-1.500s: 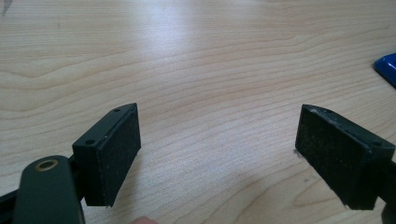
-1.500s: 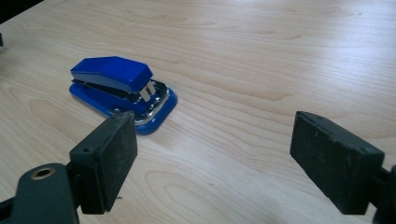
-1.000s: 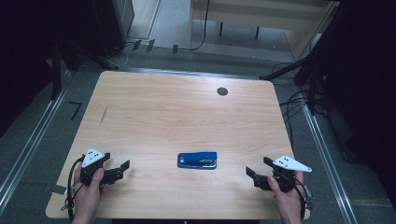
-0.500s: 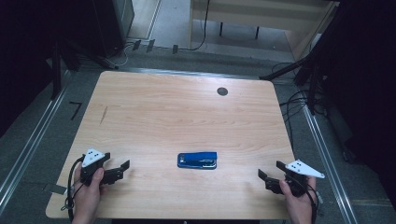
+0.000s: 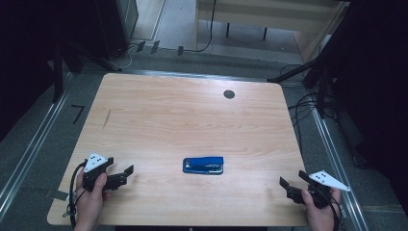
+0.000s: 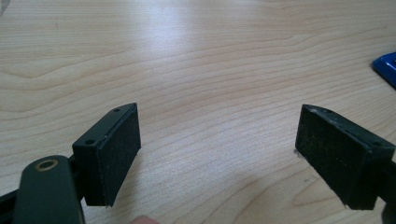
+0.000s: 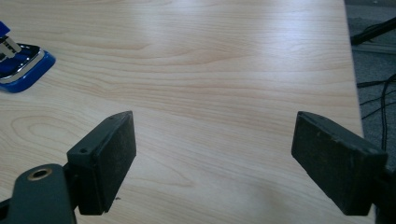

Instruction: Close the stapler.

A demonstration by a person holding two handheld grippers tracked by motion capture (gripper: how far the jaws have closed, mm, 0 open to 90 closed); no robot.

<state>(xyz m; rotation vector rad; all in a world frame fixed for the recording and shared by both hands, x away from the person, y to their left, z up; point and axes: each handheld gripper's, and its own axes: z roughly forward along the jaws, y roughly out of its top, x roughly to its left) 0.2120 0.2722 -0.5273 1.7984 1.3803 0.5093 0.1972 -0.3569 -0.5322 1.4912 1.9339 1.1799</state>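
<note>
Left gripper (image 5: 121, 175) at table's (image 5: 192, 115) 7 o'clock corner, jaws wide, nothing between. Right gripper (image 5: 292, 182) at 5 o'clock edge, jaws wide, empty. Blue stapler (image 5: 203, 165) lies flat between them, toward 6 o'clock, well apart from both.

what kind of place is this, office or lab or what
Probably a lab or recording workspace rather than a plain office: a bare wooden table carrying just a blue stapler, loose cables on the floor beside it, and metal rails along the floor.
</note>
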